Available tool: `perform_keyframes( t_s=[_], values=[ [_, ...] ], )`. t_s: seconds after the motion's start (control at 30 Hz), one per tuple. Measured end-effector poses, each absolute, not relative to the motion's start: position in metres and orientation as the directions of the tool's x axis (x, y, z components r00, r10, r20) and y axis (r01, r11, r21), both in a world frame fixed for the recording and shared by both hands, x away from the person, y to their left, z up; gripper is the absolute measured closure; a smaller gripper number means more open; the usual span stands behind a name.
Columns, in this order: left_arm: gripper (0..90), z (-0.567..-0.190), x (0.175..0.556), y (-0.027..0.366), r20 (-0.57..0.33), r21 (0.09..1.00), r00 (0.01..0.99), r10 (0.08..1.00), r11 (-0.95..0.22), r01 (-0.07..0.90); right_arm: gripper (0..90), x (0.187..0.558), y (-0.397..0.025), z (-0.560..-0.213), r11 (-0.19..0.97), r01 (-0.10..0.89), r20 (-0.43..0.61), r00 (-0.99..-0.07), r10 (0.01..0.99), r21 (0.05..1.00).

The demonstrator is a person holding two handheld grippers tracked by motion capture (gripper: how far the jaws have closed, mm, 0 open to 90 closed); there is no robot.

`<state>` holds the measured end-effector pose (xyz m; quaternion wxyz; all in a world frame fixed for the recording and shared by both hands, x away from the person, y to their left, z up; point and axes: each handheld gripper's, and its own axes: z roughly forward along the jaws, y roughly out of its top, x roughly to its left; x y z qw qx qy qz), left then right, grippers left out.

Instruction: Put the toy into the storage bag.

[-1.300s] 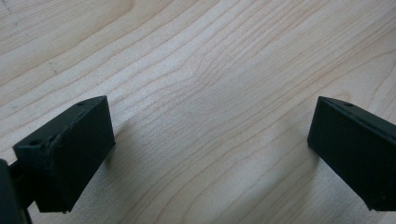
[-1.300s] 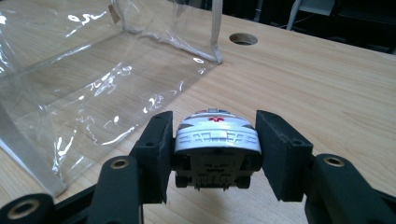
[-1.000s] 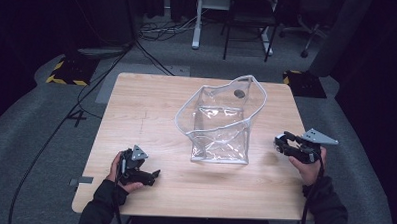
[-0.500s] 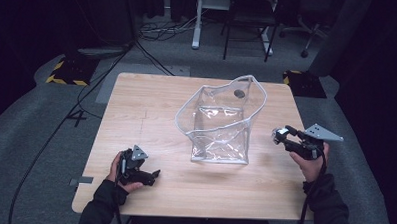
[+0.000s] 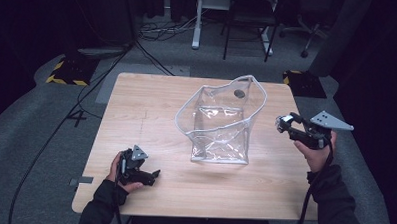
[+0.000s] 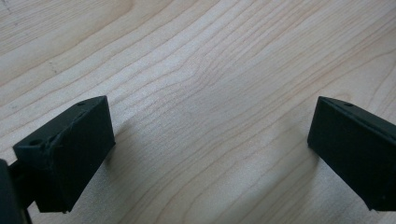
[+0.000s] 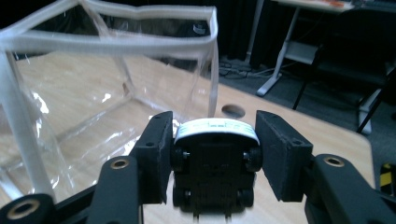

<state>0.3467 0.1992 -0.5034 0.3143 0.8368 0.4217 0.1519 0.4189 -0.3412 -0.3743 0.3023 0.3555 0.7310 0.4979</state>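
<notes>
On the right side of the wooden worktop (image 5: pixel 151 110), the right claw (image 7: pixel 212 154) is raised above the surface and holds a small toy car (image 7: pixel 214 161) between its two jaws, with the wheels visible on both sides. It is just beside the clear plastic bag (image 5: pixel 221 123), which stands open near the middle of the worktop. Near the front left edge, the left claw (image 5: pixel 145 174) rests low on the wood with its jaws wide apart and nothing between them.

Table (image 5: pixel 151 110) brightly lit from above, surroundings dark; glare on clear bag (image 5: pixel 221 124); close views soft.
</notes>
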Motion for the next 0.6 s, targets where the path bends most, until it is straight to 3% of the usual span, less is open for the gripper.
perform_keyframes(
  t_s=[0.6],
  values=[
    [0.7,-0.503,0.347,0.199,-0.010,0.653,0.598,0.802,-0.447,0.611,48.7,0.432,-0.331,-0.307,0.252,0.163,-0.126,-0.546,0.829,0.954]
  ],
)
